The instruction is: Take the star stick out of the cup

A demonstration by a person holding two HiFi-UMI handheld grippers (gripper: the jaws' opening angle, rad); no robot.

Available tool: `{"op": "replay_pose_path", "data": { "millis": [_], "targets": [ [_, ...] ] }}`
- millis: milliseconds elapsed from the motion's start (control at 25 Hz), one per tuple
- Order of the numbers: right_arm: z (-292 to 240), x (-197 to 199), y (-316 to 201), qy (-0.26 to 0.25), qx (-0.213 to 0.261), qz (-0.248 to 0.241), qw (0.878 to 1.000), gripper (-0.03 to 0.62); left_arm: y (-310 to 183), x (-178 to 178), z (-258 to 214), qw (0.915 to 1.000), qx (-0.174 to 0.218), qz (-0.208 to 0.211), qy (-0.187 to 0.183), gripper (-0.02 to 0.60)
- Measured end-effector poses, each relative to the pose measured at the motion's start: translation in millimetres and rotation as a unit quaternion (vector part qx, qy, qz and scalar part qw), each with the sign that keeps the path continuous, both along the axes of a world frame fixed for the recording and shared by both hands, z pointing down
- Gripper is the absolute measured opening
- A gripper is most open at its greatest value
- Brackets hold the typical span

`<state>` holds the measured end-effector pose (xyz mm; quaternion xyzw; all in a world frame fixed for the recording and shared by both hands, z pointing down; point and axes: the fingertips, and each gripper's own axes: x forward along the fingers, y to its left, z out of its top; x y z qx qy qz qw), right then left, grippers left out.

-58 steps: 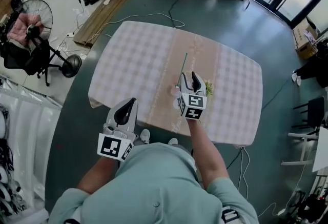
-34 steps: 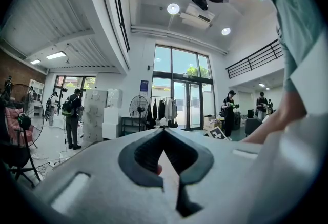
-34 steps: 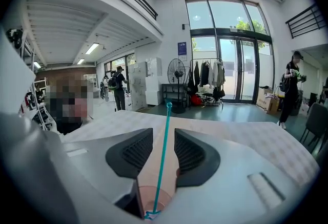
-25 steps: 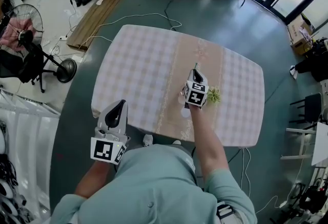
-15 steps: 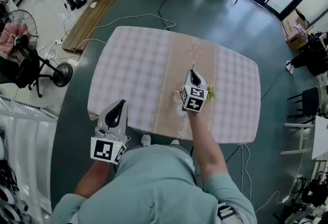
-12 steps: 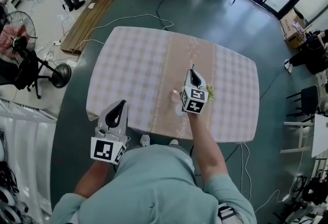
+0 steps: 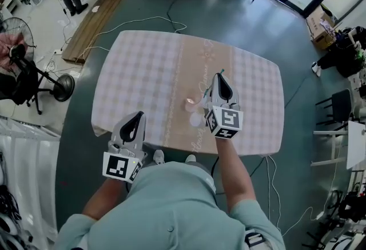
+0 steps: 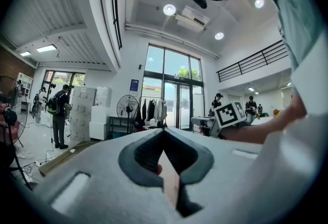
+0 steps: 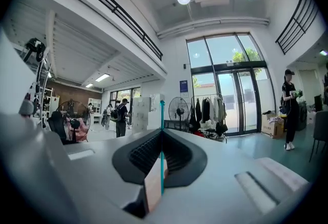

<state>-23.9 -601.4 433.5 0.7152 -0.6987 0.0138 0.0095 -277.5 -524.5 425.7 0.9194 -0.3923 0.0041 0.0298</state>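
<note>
Star stick (image 9: 162,110) tight between closed fingers of right gripper (image 9: 162,133), above table (image 7: 143,71); fingers of left gripper (image 8: 164,131) together, empty

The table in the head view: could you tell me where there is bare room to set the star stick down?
The checked tablecloth is bare across its far left, and on the right side beyond the right hand-held gripper. The near middle is crowded: small items sit beside that gripper, which holds the star stick.
</note>
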Motion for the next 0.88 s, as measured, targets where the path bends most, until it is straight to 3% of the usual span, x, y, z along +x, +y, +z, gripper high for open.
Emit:
{"op": "replay_pose_path", "data": {
  "millis": [360,880],
  "targets": [
    [-80,-1,33,-0.006,0.09,-0.013,0.996,-0.002,10,13,-1,0.9999,0.0,0.015,0.002,0.002],
    [-81,-2,37,-0.019,0.096,-0.022,0.995,-0.002,10,18,-2,0.9999,0.004,0.013,0.004,0.002]
  ]
}}
